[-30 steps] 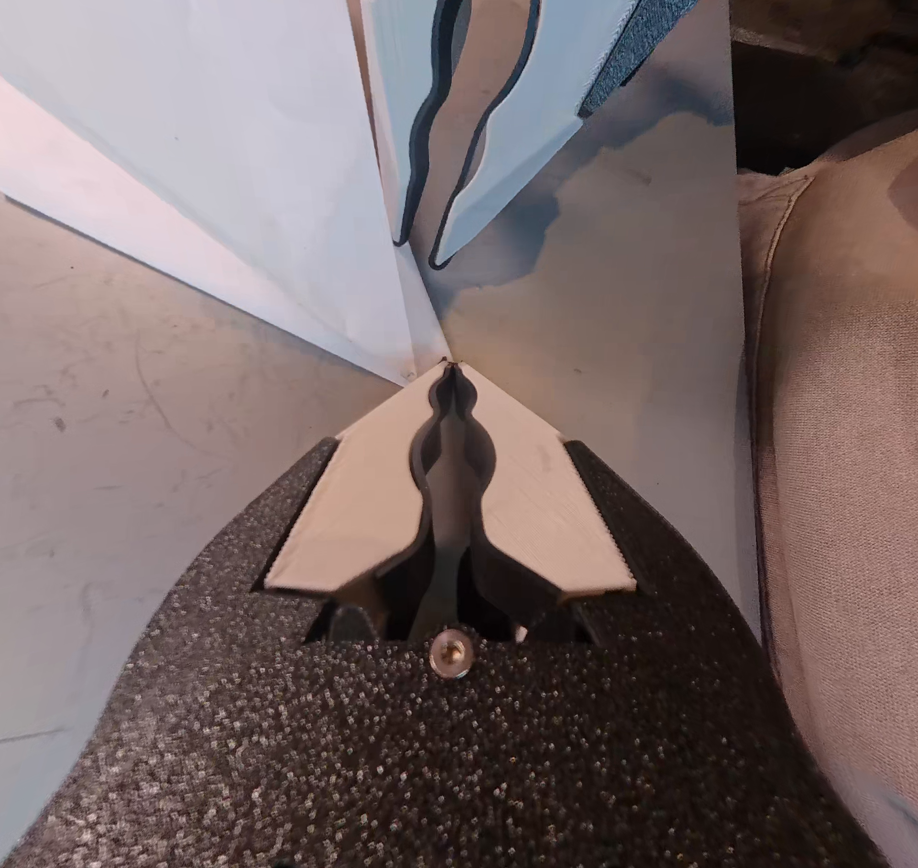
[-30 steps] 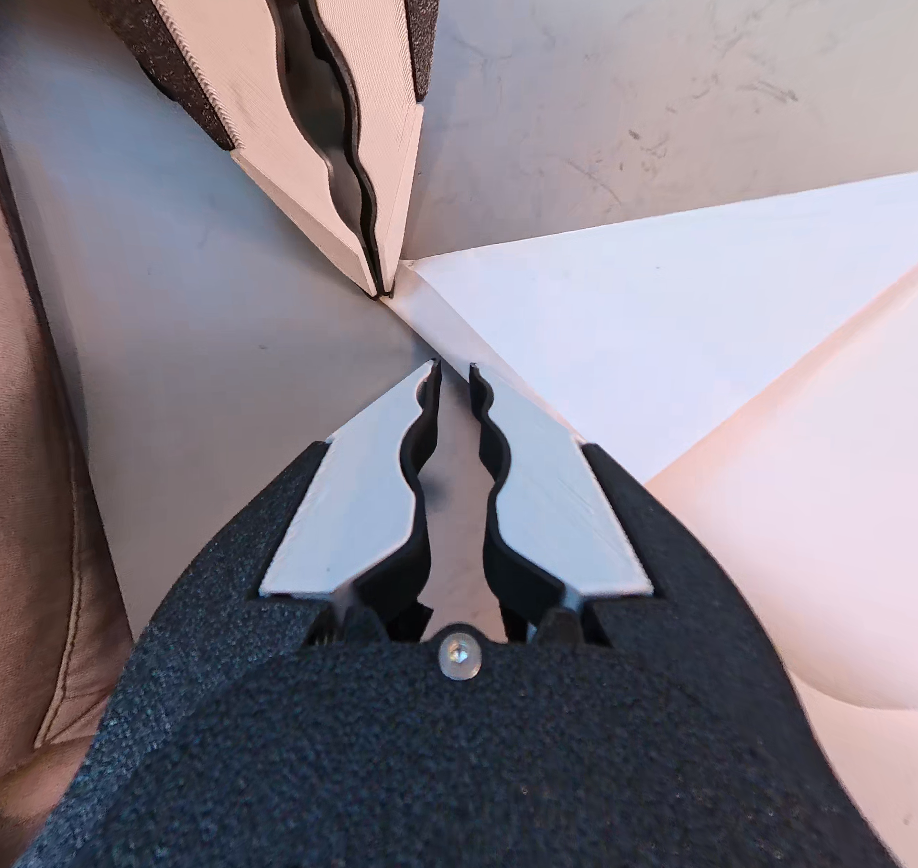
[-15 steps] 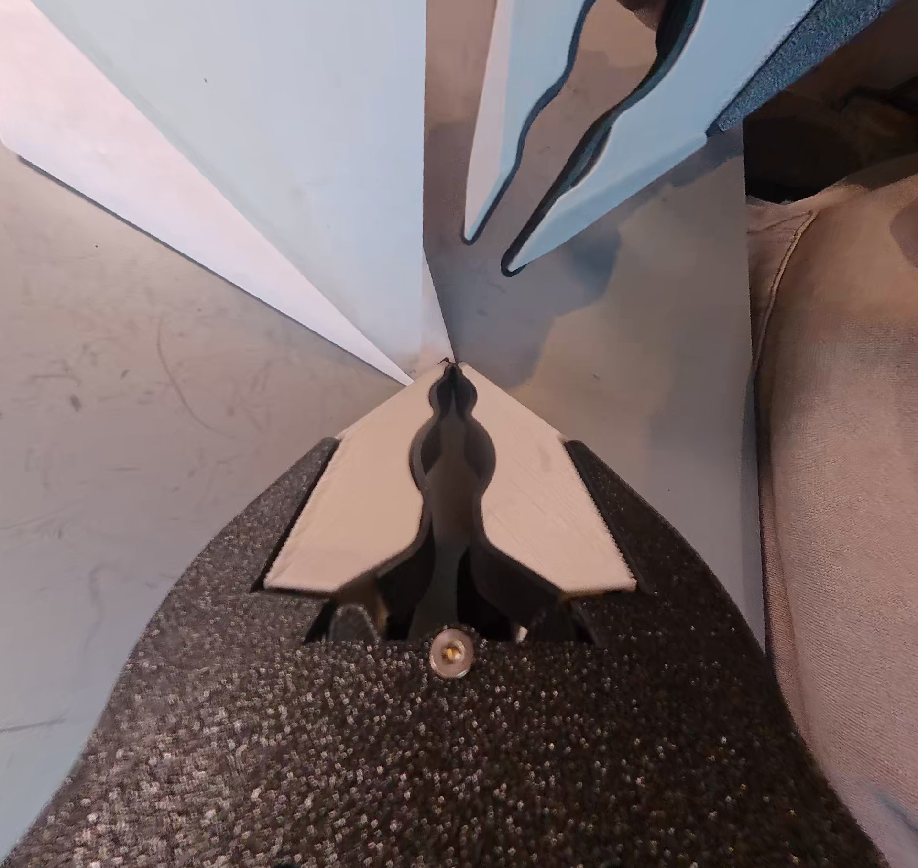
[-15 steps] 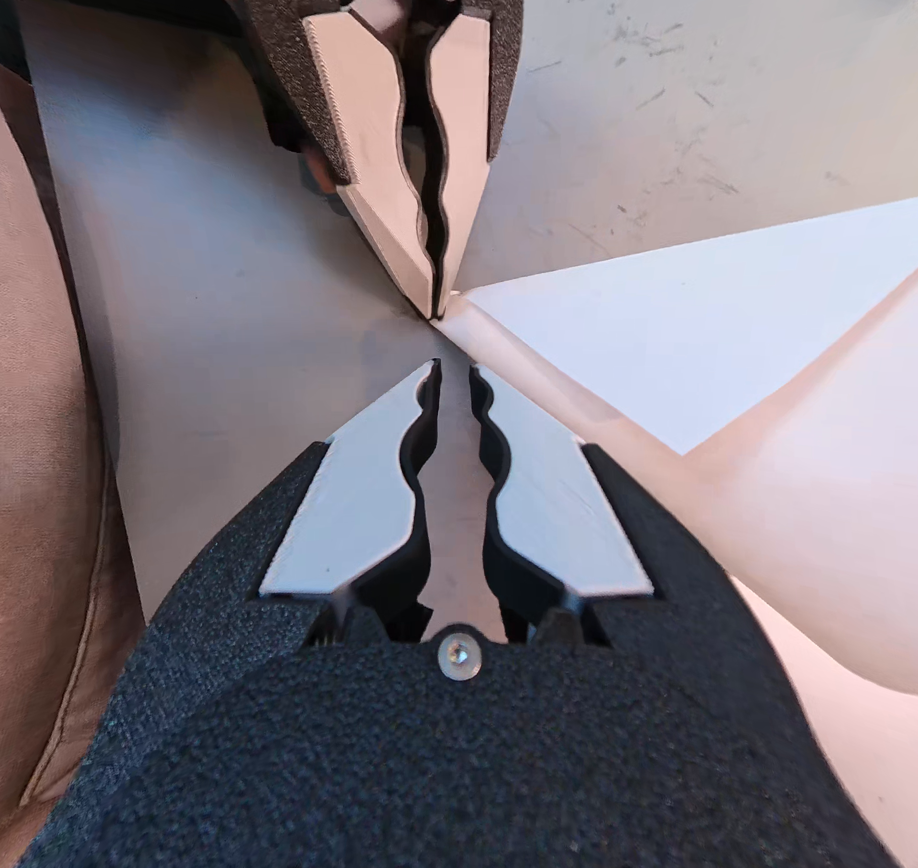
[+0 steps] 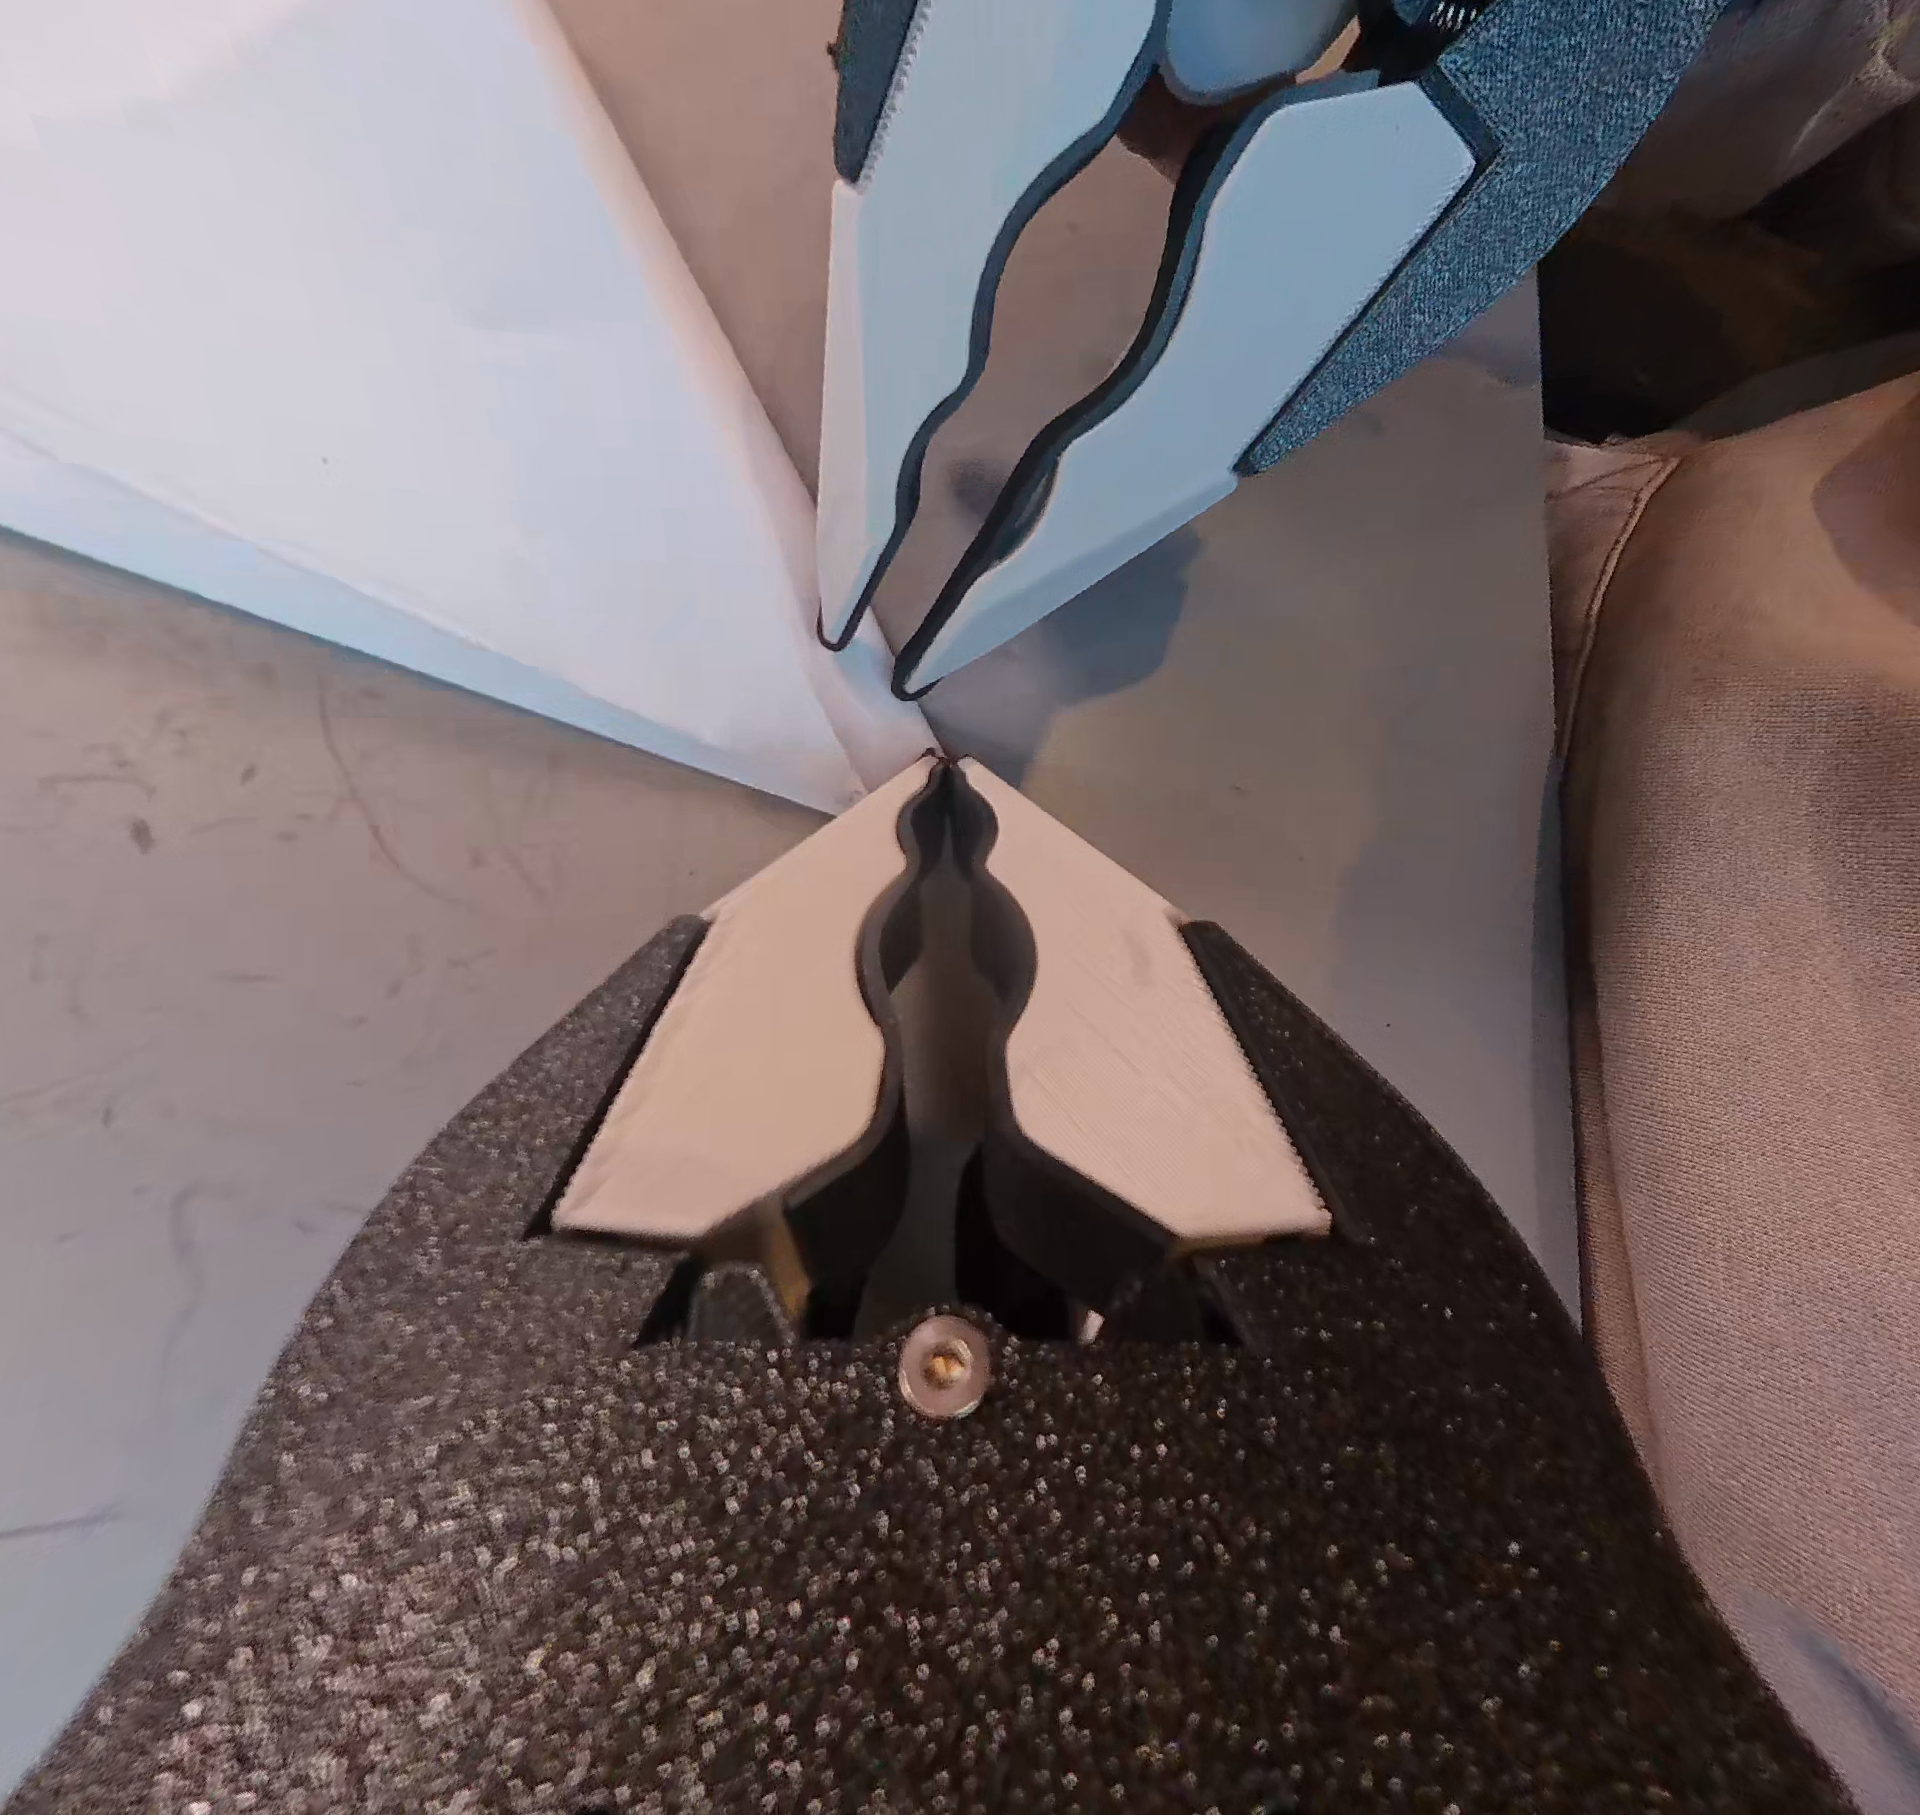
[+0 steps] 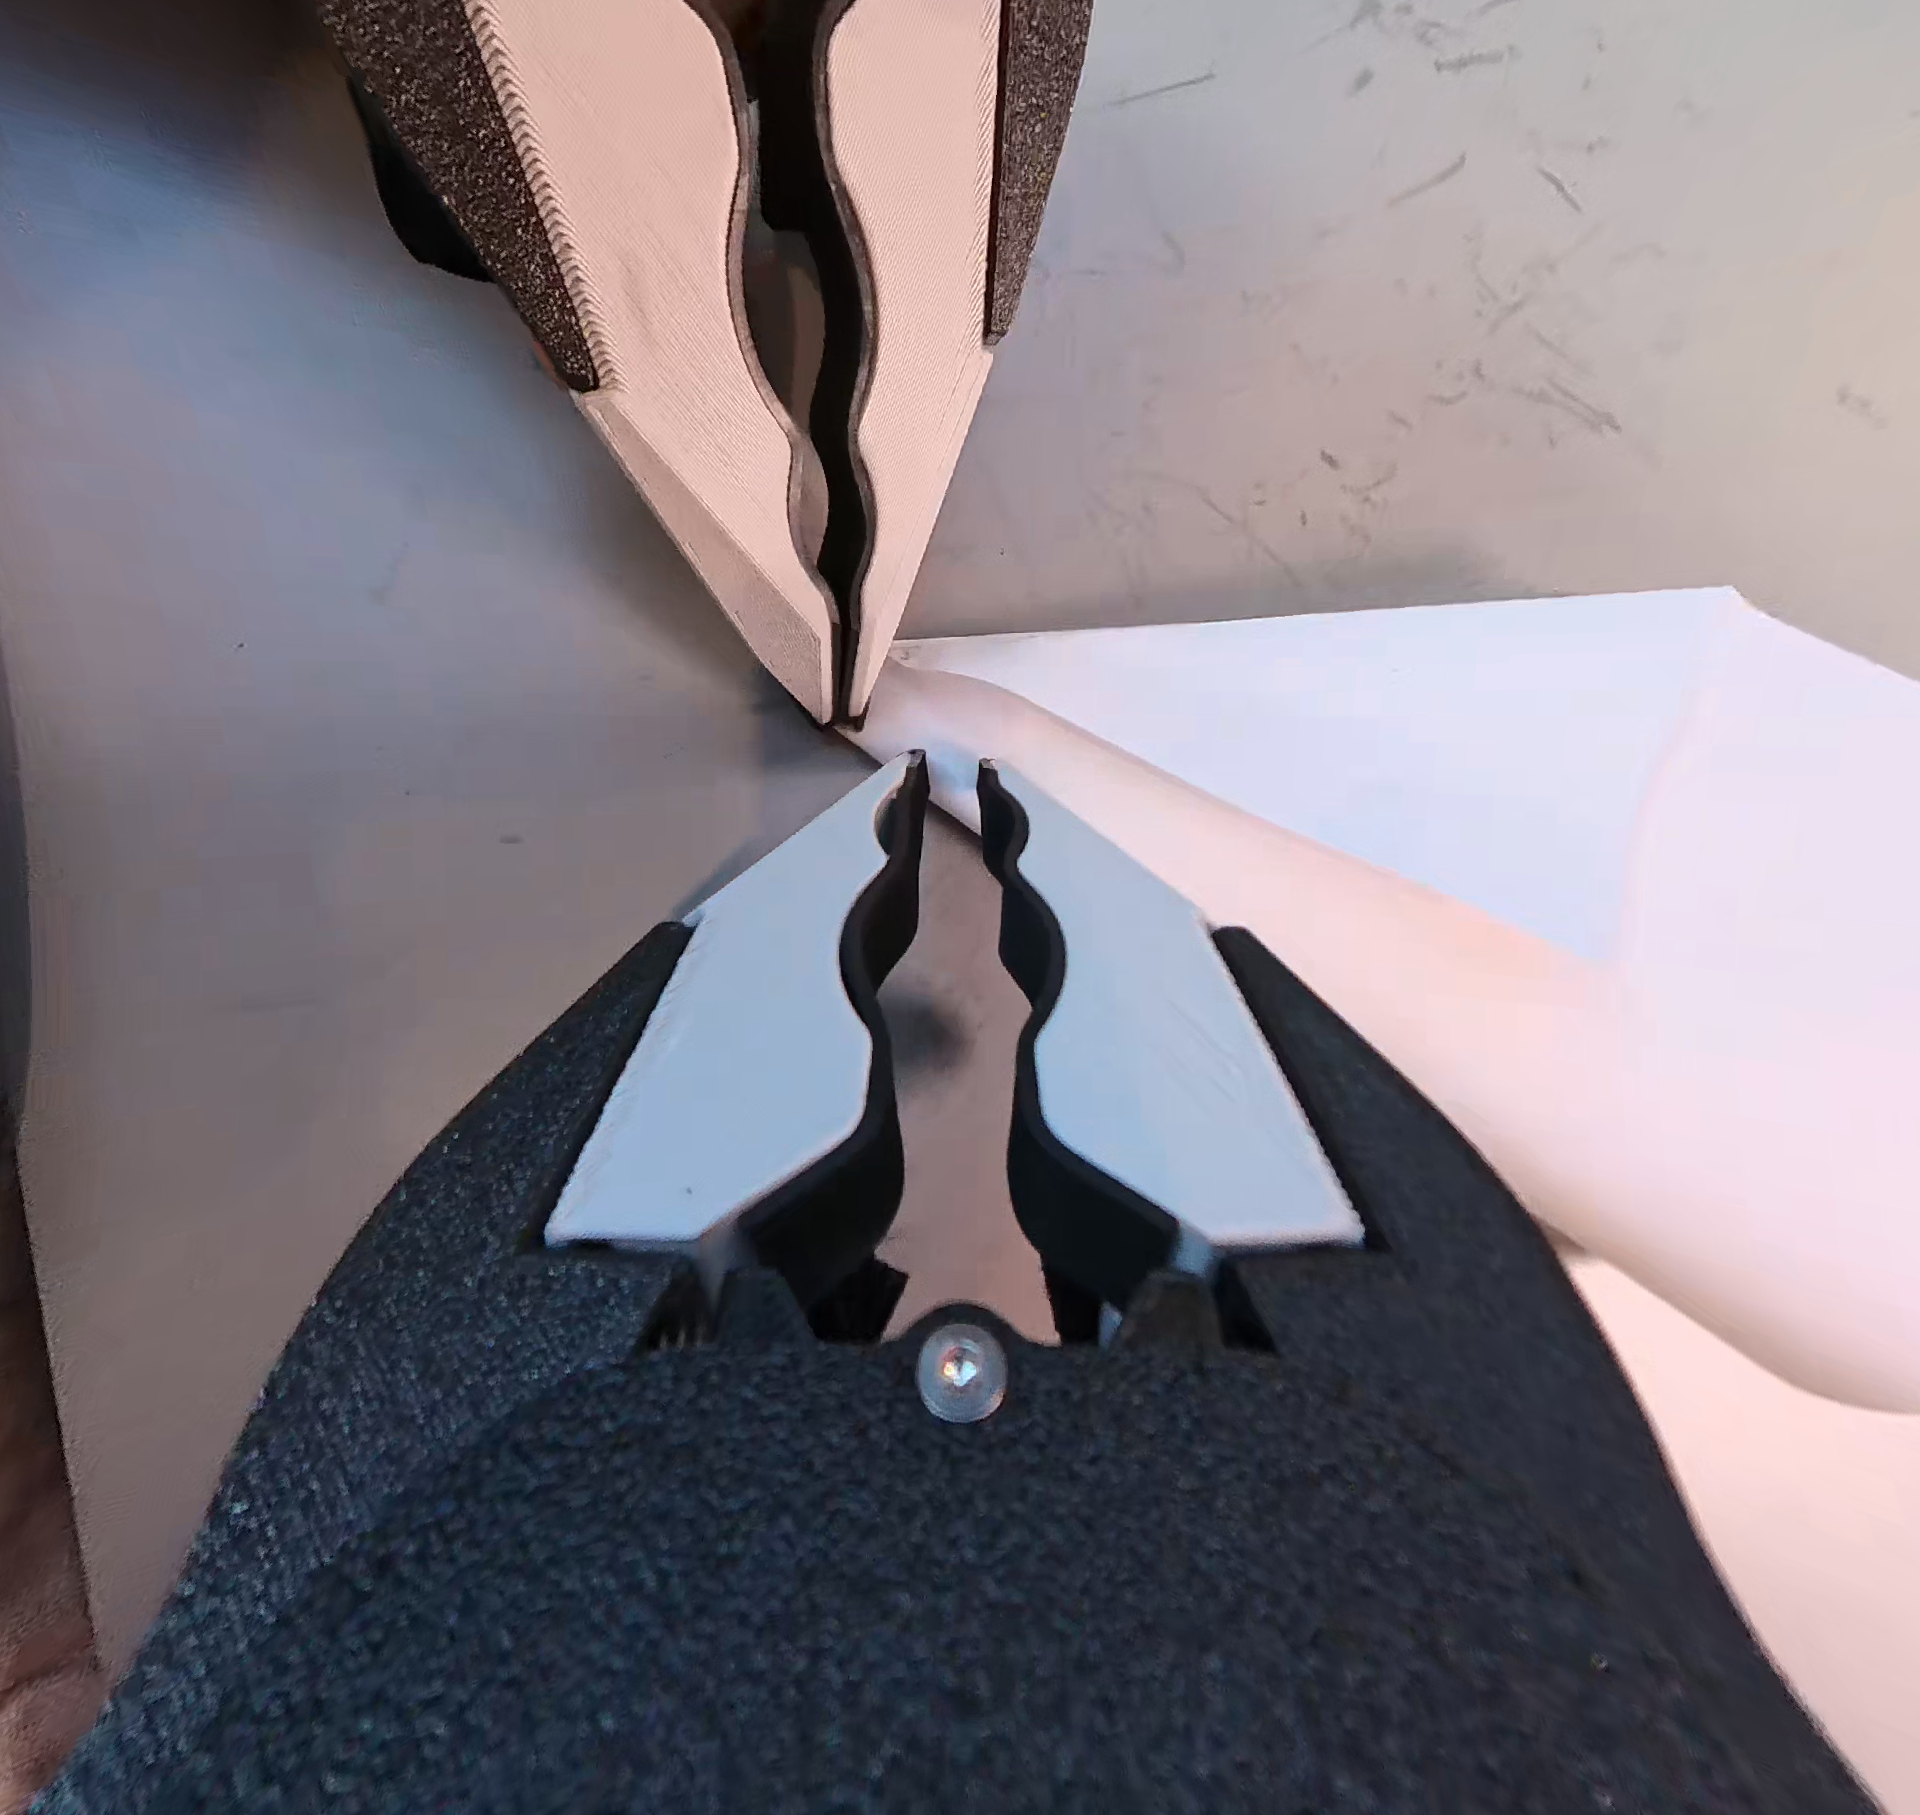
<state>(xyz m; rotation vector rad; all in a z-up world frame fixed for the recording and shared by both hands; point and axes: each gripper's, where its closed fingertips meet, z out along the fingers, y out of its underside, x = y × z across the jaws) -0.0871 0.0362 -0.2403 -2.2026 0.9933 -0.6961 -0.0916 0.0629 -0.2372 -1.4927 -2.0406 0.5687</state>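
Paper (image 5: pixel 343 311) corner points between left gripper's (image 5: pixel 943 766) clamped jaws and right gripper's (image 6: pixel 951 763) parted jaws.

White paper sheet (image 5: pixel 343 311), folded, corner pinched.

Warm dim light, soft shadows (wide-angle edges bowed, blurred).

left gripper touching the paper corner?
Touching. In the right wrist view the left gripper, jaws shut, pinches the white paper's corner tip; no gap shows.
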